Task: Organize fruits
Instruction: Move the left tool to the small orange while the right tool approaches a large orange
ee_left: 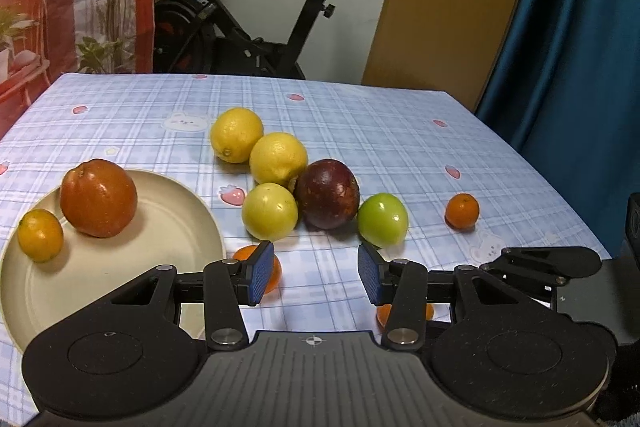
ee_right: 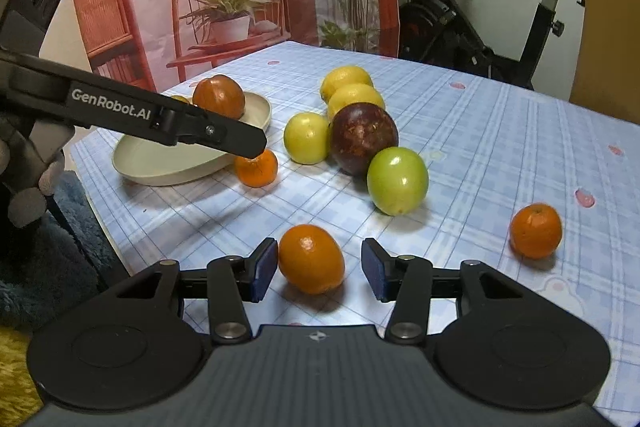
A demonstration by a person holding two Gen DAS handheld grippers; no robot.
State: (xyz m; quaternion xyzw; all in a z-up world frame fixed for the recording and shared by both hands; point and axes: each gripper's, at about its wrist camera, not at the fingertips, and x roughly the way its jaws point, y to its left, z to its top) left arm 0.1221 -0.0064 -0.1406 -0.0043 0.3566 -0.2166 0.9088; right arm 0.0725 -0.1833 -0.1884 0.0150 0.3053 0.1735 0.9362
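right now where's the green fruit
In the right wrist view the green fruit sits mid-table, touching the dark purple fruit behind it, beyond the open right claw.

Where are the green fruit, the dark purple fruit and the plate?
green fruit [ee_right: 397, 180], right wrist view, front skin.
dark purple fruit [ee_right: 362, 137], right wrist view, upper face.
plate [ee_left: 172, 223], left wrist view, bare inner surface.

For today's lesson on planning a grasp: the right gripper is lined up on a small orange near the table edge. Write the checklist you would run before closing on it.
1. right gripper open: ok.
2. small orange between the pads: ok, though nearer the left pad.
3. Neighbouring green fruit clear of the fingers: ok.
4. Room on the plate: ok, it holds two fruits with bare space.
5. left gripper open and carrying nothing: ok.
6. Pads low enough on the orange: cannot tell.
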